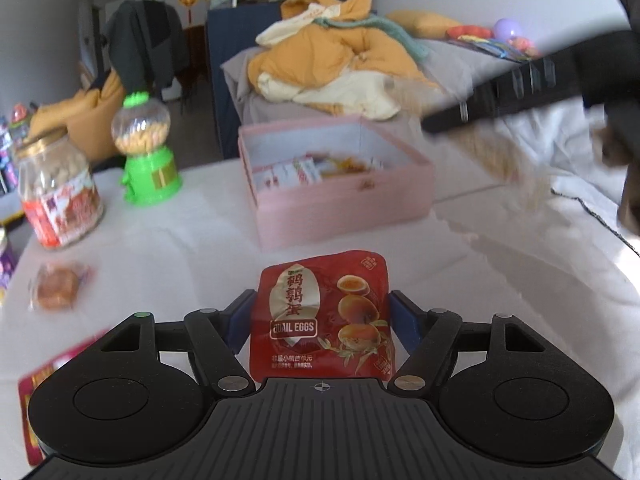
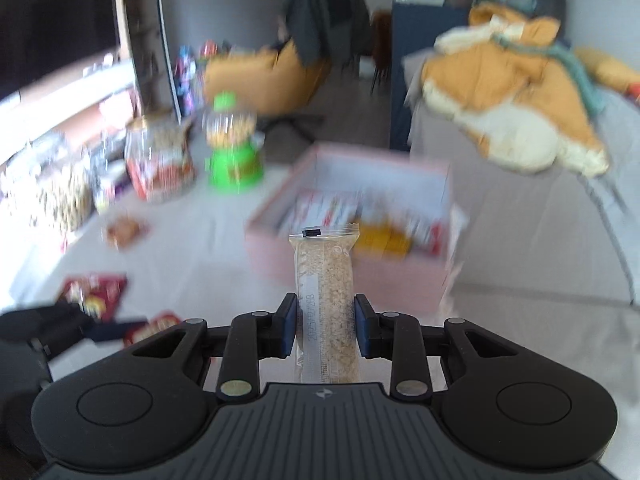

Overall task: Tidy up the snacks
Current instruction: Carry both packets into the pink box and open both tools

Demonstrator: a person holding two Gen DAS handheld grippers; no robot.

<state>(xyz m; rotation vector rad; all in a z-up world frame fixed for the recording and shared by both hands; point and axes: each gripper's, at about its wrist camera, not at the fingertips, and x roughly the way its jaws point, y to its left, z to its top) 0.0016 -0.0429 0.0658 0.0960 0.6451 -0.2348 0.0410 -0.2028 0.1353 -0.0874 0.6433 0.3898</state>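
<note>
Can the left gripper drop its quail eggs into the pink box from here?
Probably yes. The left gripper holds the quail eggs packet; the pink box sits open straight ahead across bare tablecloth, nothing between.

box (image 1: 344, 200) behind quail-egg pack (image 1: 320, 320) | jar (image 1: 56, 192), dispenser (image 1: 146, 152) left (on table (image 1: 180, 248))

White table (image 1: 180, 240) bears pink box (image 1: 344, 204), jar (image 1: 60, 196).
</note>
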